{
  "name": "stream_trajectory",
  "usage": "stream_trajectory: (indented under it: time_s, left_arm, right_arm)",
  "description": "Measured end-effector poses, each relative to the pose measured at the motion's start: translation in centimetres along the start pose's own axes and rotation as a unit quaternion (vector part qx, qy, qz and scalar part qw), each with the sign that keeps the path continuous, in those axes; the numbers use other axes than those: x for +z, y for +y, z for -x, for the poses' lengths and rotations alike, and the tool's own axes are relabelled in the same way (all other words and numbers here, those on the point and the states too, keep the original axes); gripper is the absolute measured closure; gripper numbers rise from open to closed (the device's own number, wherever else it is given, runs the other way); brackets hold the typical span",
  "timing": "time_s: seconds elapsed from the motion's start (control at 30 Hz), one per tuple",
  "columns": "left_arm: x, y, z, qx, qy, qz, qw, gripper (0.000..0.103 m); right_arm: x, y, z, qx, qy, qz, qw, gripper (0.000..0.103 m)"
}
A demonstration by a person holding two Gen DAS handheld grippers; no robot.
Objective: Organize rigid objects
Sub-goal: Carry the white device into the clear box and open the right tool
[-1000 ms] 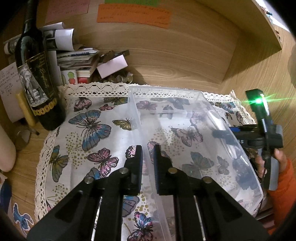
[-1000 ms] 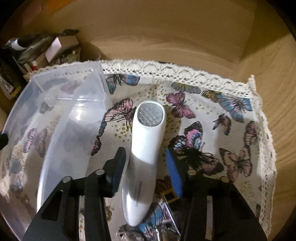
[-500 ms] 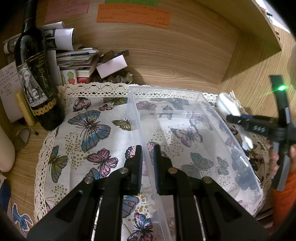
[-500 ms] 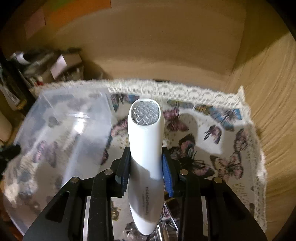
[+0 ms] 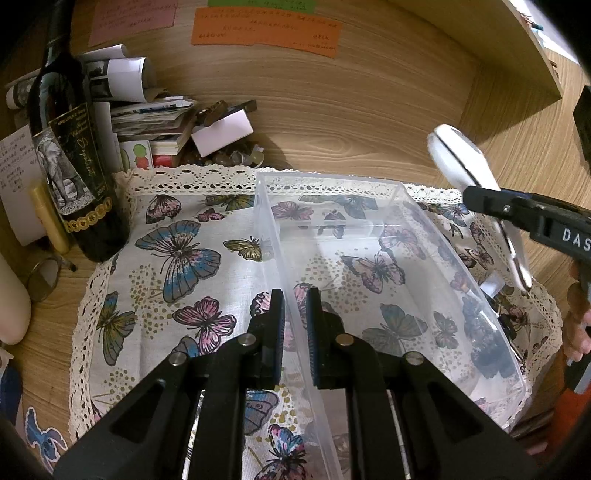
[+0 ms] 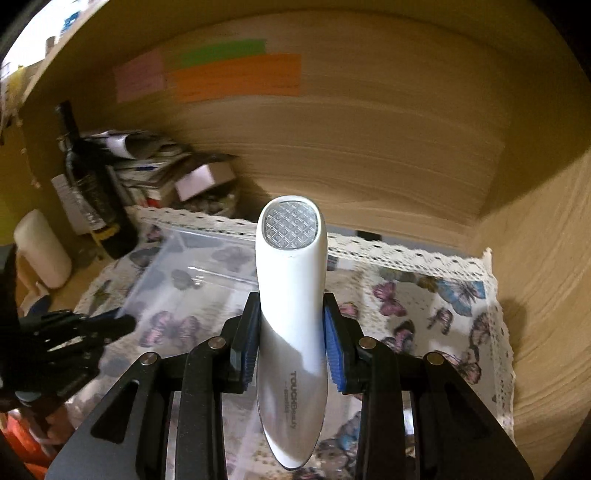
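A clear plastic bin (image 5: 399,266) stands on a butterfly-print cloth (image 5: 177,258). My left gripper (image 5: 294,328) is shut on the bin's left wall, one finger on each side of it. My right gripper (image 6: 290,343) is shut on a white handheld beauty device (image 6: 291,295) with a textured clear head, holding it in the air above the cloth. In the left wrist view the device (image 5: 461,158) hangs above the bin's right side. The bin (image 6: 192,280) lies lower left in the right wrist view, with the left gripper (image 6: 74,328) at its edge.
A dark wine bottle (image 5: 70,158) stands at the cloth's left edge, with stacked papers and small boxes (image 5: 162,122) behind it. Wooden walls close in the back and right. Sticky notes (image 5: 266,26) hang on the back wall. Dark small items (image 5: 495,317) lie right of the bin.
My right gripper closed on the white device and lifted it off the cloth, up and toward the bin. My left gripper stayed clamped on the bin wall.
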State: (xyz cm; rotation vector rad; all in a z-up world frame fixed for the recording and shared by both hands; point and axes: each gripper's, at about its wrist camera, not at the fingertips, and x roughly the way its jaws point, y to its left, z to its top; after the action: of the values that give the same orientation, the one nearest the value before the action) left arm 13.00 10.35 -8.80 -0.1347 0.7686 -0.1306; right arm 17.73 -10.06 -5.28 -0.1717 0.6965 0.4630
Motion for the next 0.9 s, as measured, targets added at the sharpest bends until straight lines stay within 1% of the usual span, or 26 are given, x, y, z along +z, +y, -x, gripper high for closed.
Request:
stream_trajectory:
  time_s: [0.2, 0.43, 0.63, 0.8, 0.9]
  left_arm:
    - [-0.1, 0.0, 0.0, -0.002, -0.001, 0.0, 1.0, 0.091]
    - [0.0, 0.1, 0.0, -0.006, -0.001, 0.002, 1.0, 0.091]
    - [-0.1, 0.1, 0.0, -0.006, -0.003, -0.002, 1.0, 0.091]
    - [0.0, 0.2, 0.0, -0.01, -0.004, -0.001, 0.9999, 0.091]
    - [0.0, 0.2, -0.1, -0.011, -0.003, 0.0, 0.9999, 0.091]
  right_arm:
    - [-0.1, 2.1, -1.8, 0.017, 0.021, 0.018, 0.999, 0.074]
    - [-0.3, 3.5, -4.8, 0.027, 0.069, 0.039, 0.997, 0.074]
    - [-0.6, 3.9, -7.3, 0.026, 0.119, 0.054, 0.991, 0.074]
    - [-0.9, 4.1, -8.4, 0.02, 0.14, 0.074, 0.987, 0.074]
    - [-0.9, 4.3, -8.6, 0.016, 0.142, 0.079, 0.987, 0.073]
